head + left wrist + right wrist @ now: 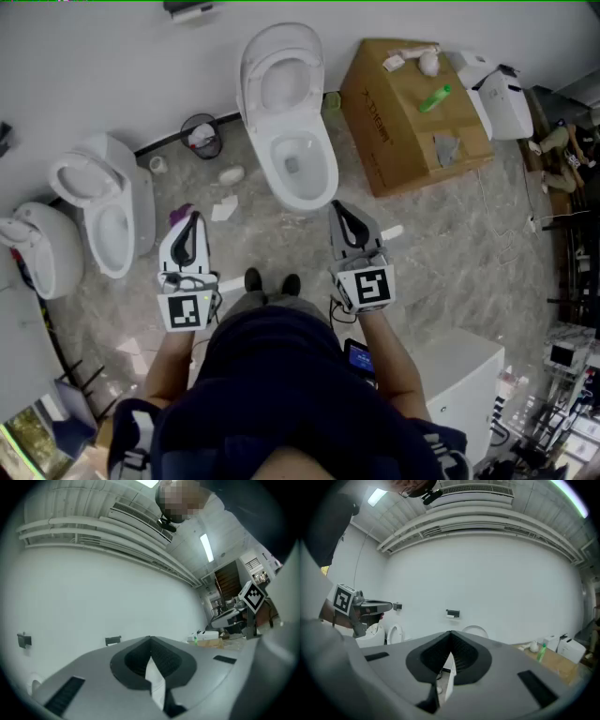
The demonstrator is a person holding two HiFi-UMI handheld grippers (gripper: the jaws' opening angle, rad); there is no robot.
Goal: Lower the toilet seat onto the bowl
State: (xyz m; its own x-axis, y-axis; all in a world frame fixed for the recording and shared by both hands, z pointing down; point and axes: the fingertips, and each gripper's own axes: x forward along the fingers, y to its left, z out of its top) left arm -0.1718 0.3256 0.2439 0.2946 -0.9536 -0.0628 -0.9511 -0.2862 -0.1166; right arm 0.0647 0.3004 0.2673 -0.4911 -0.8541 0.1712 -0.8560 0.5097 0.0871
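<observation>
In the head view the white ceramic toilet bowl [302, 167] sits at twelve o'clock from the person, and its white oval toilet seat [281, 80] stands raised behind it, leaning back toward the white wall [112, 56]. It has not been lowered onto the bowl. The grey left gripper [193, 217] is held out at about eleven o'clock and the grey right gripper [337, 208] at about one o'clock, both short of the bowl and touching nothing. In the left gripper view the left gripper [150, 639] has its jaws clenched tip to tip with nothing between them. The right gripper view shows the right gripper [451, 633] the same way, pinched together and empty, with the rounded top of the raised seat [475, 629] showing just beyond it. At two o'clock from the bowl stands a brown cardboard box [389, 141] with a green plastic bottle [434, 97] lying on top. At about nine o'clock, well apart from the bowl, two more white toilets [105, 202] stand side by side on the grey marbled floor [450, 244], and a round black wire bin [201, 136] sits by the wall at ten o'clock.
</observation>
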